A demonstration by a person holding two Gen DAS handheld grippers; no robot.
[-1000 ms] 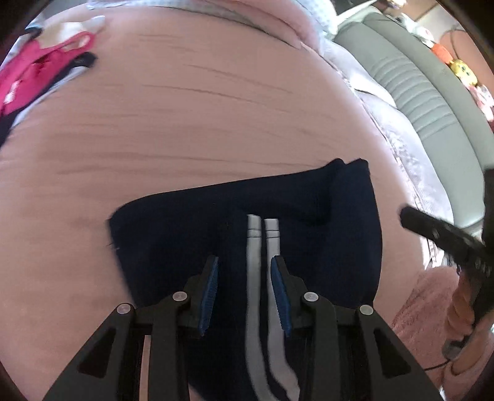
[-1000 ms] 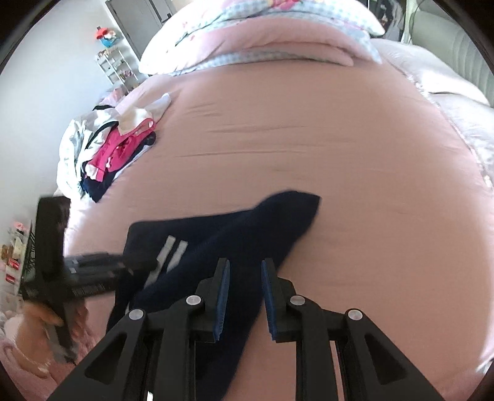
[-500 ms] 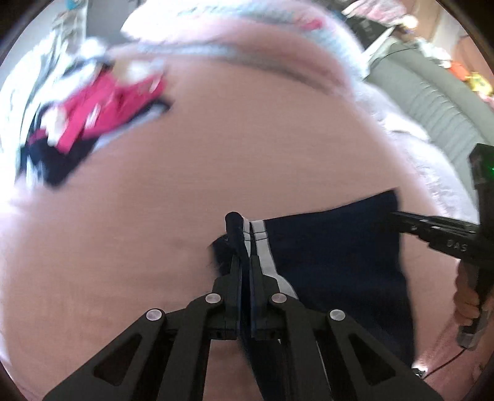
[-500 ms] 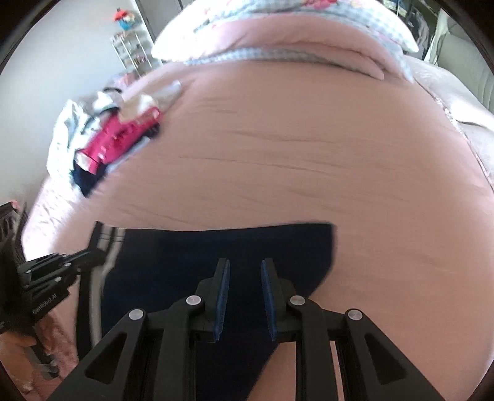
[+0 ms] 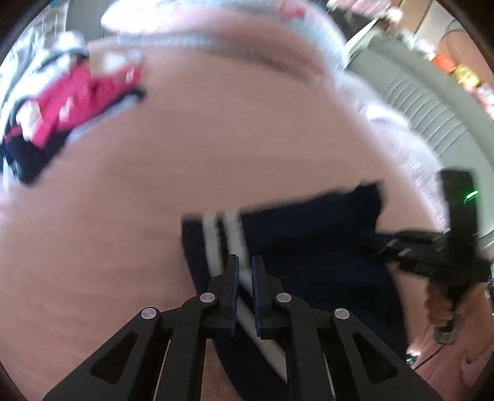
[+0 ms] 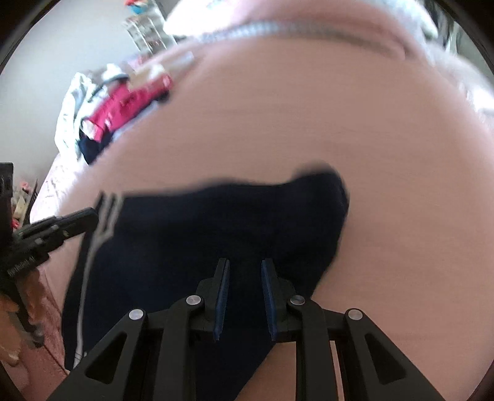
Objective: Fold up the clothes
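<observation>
- Left wrist view: the left gripper (image 5: 244, 271) is clamped tight on the navy garment (image 5: 308, 246), pinching the fabric right by its two white stripes (image 5: 220, 228). That's the garment's left edge in this shot.
- The garment lies spread on the pink bedsheet (image 5: 216, 138), toward the near side of the bed, stretching right toward the other tool.
- The right gripper (image 5: 375, 239) comes in from the right edge with its tip at the garment's right side. It's blurry, so I can't tell from here how its jaws stand. A hand (image 5: 438, 308) is wrapped around its handle.
- Far left there's a clothes pile (image 5: 61, 101) with something bright pink on top, well apart from the navy piece.
- Right wrist view: the right gripper (image 6: 245, 271) has its jaws a little apart with navy garment (image 6: 216, 231) fabric between the blue pads (image 6: 223, 296). Looks like it's gripping a bunched bit.
- The left gripper (image 6: 92, 216) pokes in from the left, touching the striped edge.
- Clothes pile (image 6: 102, 117) sits at the upper left, near the pillows (image 6: 278, 27) at the top.
</observation>
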